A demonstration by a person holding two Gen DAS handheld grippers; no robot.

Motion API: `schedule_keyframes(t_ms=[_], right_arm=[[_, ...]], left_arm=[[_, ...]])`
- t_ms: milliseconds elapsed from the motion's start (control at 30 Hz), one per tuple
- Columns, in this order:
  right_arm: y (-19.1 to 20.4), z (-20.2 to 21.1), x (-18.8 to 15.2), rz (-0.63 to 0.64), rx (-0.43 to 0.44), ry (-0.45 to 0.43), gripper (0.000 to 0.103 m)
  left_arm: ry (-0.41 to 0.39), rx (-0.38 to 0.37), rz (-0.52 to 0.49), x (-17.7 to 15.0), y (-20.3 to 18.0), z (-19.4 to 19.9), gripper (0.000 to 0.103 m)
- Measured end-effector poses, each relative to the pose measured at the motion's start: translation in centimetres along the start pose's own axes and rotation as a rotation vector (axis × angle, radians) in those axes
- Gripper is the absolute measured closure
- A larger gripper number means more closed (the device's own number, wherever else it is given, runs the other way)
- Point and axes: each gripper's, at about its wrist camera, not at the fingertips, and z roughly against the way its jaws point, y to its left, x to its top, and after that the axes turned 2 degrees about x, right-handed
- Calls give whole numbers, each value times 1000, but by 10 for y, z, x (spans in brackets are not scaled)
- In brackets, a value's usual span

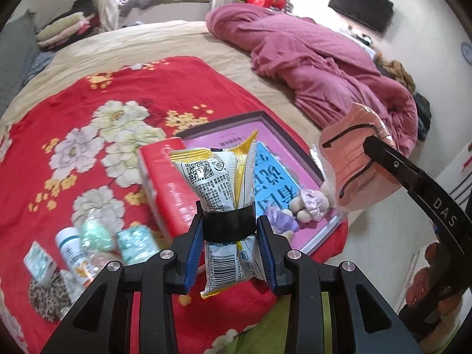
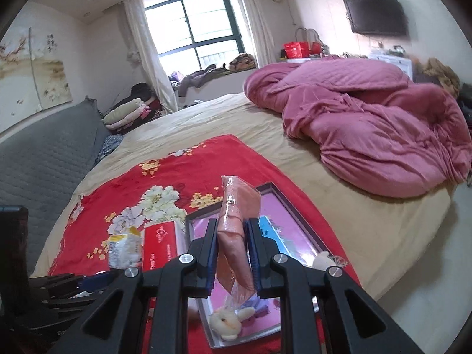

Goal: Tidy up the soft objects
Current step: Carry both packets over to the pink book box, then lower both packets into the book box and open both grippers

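My left gripper [image 1: 229, 230] is shut on a white-and-yellow snack packet [image 1: 219, 177], held upright above the red floral blanket [image 1: 88, 112]. My right gripper [image 2: 231, 253] is shut on a clear-wrapped pink mask pack [image 2: 236, 215], held above the pink tray [image 2: 295, 236]. That mask pack [image 1: 354, 162] and the right gripper's finger show at the right in the left wrist view, above the tray [image 1: 295, 159]. Small plush toys [image 1: 306, 206] and a plush bunny [image 2: 227, 321] lie in the tray. The snack packet also shows in the right wrist view [image 2: 124, 250].
A red tissue pack [image 1: 165, 188] lies left of the tray. A white bottle [image 1: 73, 250], small green packets [image 1: 135, 244] and a leopard scrunchie [image 1: 47, 298] lie at the blanket's front left. A pink duvet [image 2: 368, 129] is heaped at the bed's right.
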Motion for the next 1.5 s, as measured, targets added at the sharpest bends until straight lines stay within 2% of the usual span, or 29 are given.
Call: schedule_keyframes(t_ms=[367,433,733,867,1067,1200,1400,1500], right_arm=[[-27,-32,-15,-51,-16,56,84],[-29,-43,-20,-36,-39,85,83],[-53,-88,-49,-90,-3,201,84],[-62,-101,-57,-94,-41,224,83],[-70,-107,-59,-100,-49,227,82],[-68,-109,-60,-67,-91,225,77],[-72,-112,-63,-76,-111,240,64],[-74,-109,-62,-84,-115,227,62]], left_arm=[[77,-8,-72,14,-33,-55,66],[93,-8,-77,14,-35,-66,66],[152,-5,-97,15,-43,-104,66],[165,-12,-92,17,-45,-115,66],[182,-18,-93,19,-48,-127,66],[193,-17,-94,19,-49,-131,66],[206,-15,-100,16,-49,-134,66],[216,-15,-97,15,-49,-137,66]])
